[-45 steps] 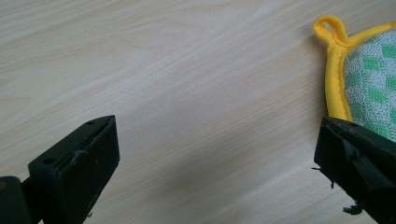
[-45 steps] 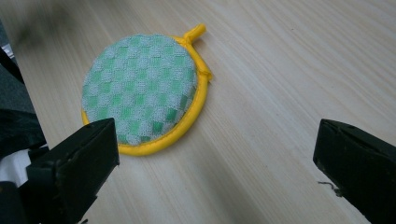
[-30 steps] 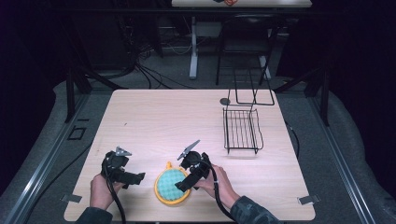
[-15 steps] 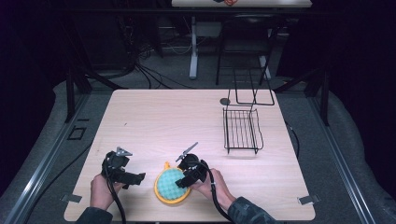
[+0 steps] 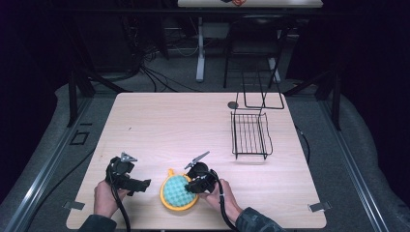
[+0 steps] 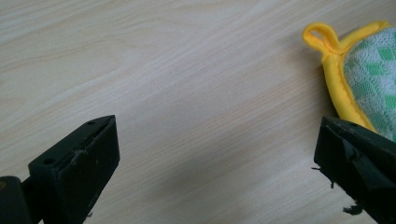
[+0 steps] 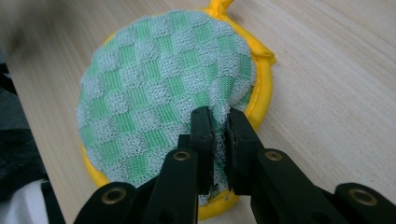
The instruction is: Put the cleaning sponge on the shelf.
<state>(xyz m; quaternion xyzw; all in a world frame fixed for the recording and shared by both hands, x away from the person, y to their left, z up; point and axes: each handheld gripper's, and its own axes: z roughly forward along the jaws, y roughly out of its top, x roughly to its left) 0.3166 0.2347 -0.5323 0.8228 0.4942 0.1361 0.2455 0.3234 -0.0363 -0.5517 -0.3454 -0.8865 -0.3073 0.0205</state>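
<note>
Potholder, round with a green-and-white checked face and a yellow border, lies flat near the front edge of the pale wooden worktop, between the person's two hands. Its yellow hanging loop points away from the person.

The right claw has its two black jaws drawn together on a pinch of the checked fabric close to the potholder's right-hand rim; in the right gripper view the cloth puckers up into a small ridge between the jaws, while the rest of the pad still rests on the wood. The yellow border runs just beside the pinched spot. In the high view the right hand holds this claw from the lower right, with its cable trailing back toward the sleeve.

The left claw sits just left of the potholder, its jaws spread wide apart and holding nothing. In the left gripper view bare wood fills the gap between them, and the right-hand jaw stands in front of the potholder's yellow edge; whether it touches the edge cannot be told. The left hand grips it from below.

A black wire rack stands well apart on the right side of the worktop, with a taller black wire frame behind it and a small dark disc beside that.
</note>
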